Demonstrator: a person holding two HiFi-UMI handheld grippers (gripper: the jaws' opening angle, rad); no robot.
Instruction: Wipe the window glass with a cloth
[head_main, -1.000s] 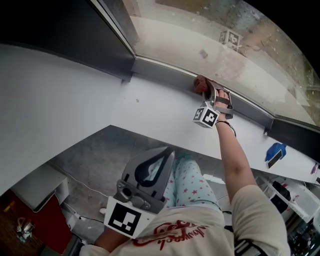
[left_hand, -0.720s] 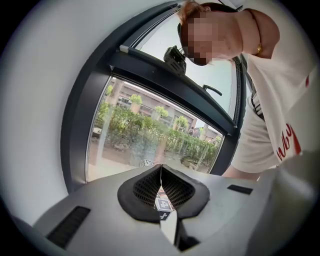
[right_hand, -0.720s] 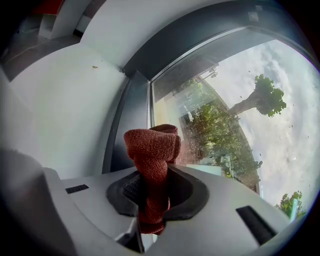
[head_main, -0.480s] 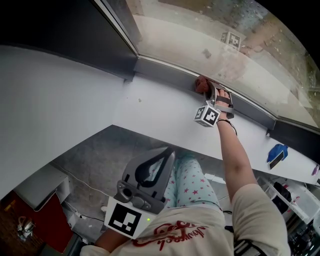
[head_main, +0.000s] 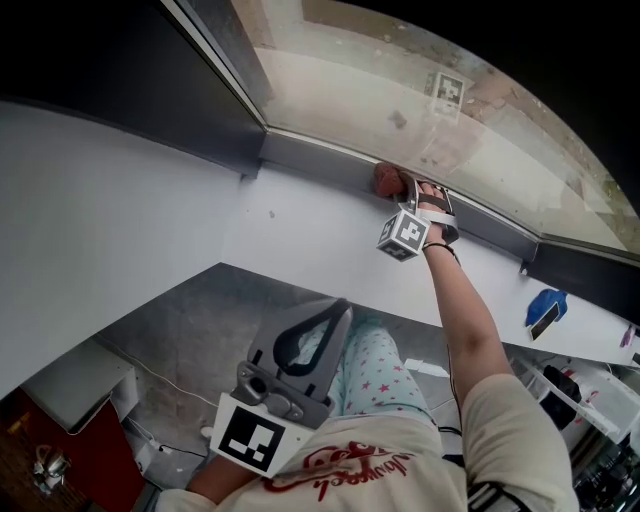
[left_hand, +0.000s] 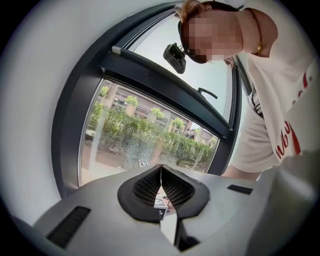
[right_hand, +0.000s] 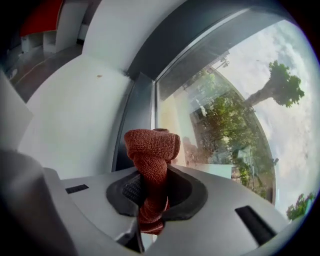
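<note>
Right gripper (head_main: 403, 186) pinches the cloth (head_main: 387, 178) by the window glass (head_main: 400, 90) bottom edge, needs firm, even pressure; left gripper (head_main: 337, 309) sits closed.

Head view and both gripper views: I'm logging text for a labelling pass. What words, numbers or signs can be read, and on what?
No text reads clearly.
Red script on the shirt: upside down, partly cut off, unreadable.
Same print in the left gripper view: fragments only.
Near marker cube, far marker cube: black-and-white patterns, no letters.
Cloth: no label.
</note>
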